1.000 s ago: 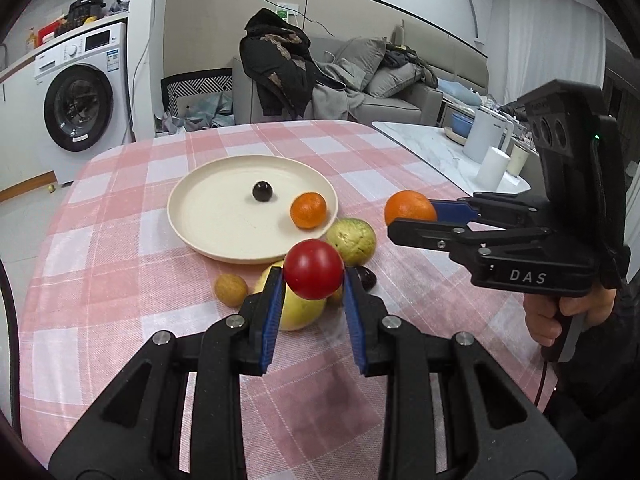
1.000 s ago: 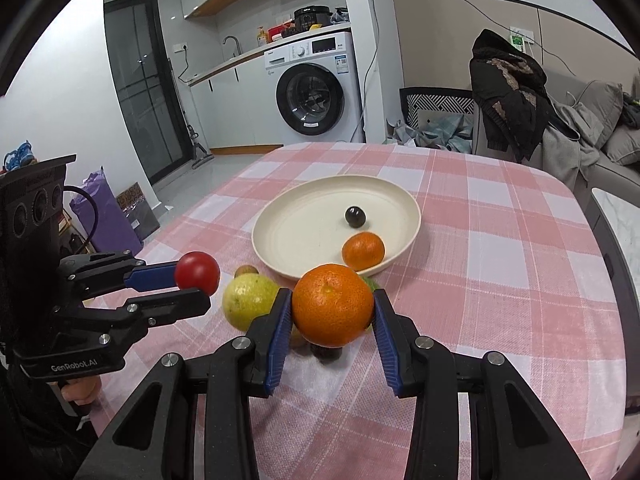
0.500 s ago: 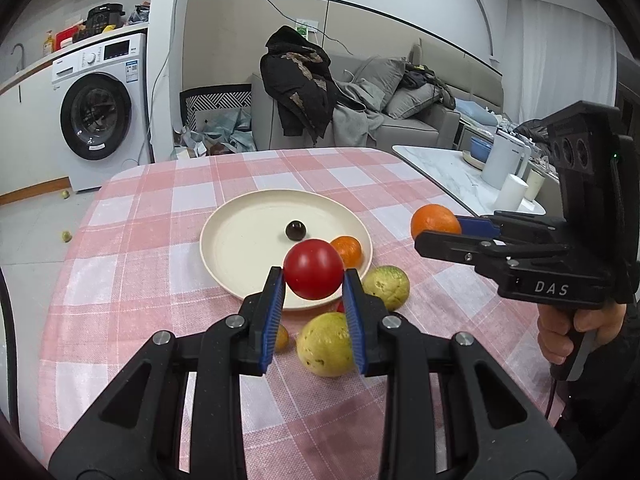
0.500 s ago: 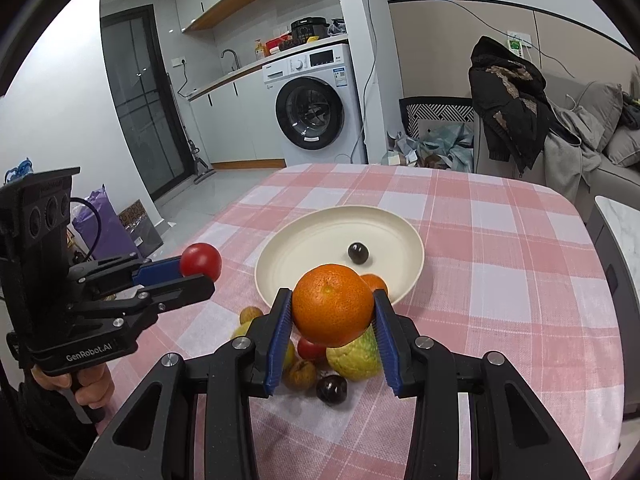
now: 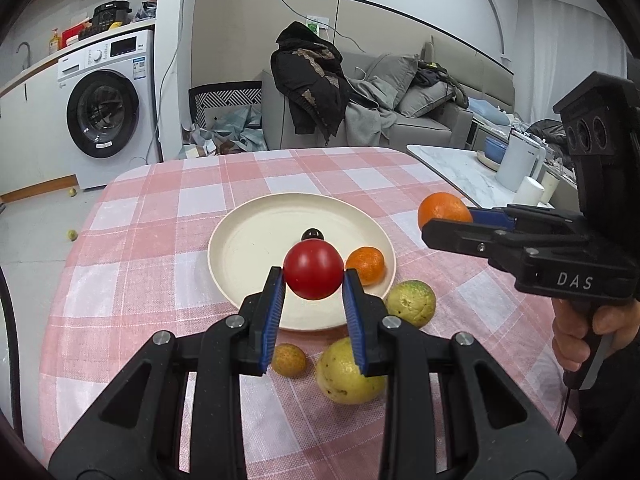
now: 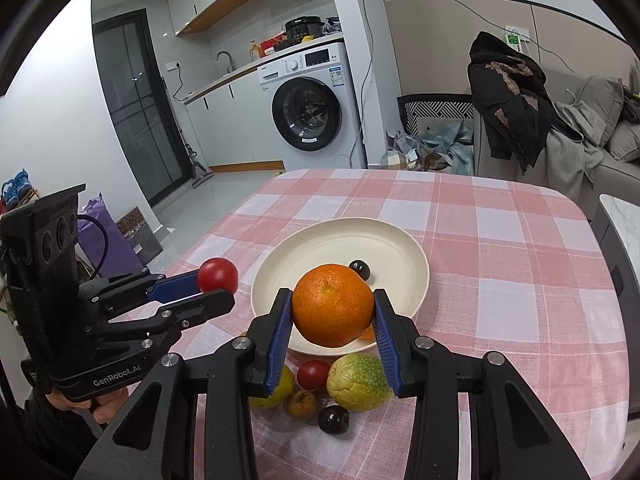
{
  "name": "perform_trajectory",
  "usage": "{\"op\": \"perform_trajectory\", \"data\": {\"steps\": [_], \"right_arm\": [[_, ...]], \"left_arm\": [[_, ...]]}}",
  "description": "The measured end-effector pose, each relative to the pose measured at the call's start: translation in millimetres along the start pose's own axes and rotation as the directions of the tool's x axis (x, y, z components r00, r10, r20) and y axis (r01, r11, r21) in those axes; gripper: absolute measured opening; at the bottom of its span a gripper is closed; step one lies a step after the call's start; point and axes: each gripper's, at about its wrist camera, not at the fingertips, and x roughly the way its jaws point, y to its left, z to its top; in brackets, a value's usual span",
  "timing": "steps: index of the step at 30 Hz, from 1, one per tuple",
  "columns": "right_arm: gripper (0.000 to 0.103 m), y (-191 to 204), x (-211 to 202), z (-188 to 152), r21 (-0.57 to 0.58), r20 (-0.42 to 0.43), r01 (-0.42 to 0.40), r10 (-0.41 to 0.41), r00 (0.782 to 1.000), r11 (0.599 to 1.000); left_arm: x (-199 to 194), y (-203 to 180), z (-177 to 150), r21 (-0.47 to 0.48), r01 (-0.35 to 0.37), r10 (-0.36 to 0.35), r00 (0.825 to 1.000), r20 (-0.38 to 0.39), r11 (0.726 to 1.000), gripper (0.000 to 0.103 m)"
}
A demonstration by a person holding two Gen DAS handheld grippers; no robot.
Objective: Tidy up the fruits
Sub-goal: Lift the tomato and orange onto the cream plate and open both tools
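both tongs risen, tomato (image 5: 313, 269), orange (image 6: 333, 305) clamped

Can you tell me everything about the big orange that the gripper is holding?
The big orange is round, bright orange, with dimpled, slightly shiny peel and a tiny dot on top. It is whole and unpeeled. The right gripper pinches it on both sides with its blue pads, holding it in the air, off the checked tablecloth and near the cream plate. Only the pads touch it.
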Motion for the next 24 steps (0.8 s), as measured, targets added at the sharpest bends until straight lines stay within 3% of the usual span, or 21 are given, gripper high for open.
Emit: {"op": "perform_trajectory", "data": {"steps": [24], "right_arm": [[0.04,2,58,-2,0.022,-0.12,-0.007,0.01,0.993,1.0]], "left_arm": [[62,11,-2,0.021,-0.058,0.059,0.996,-0.062,0.998,0.027]]}}
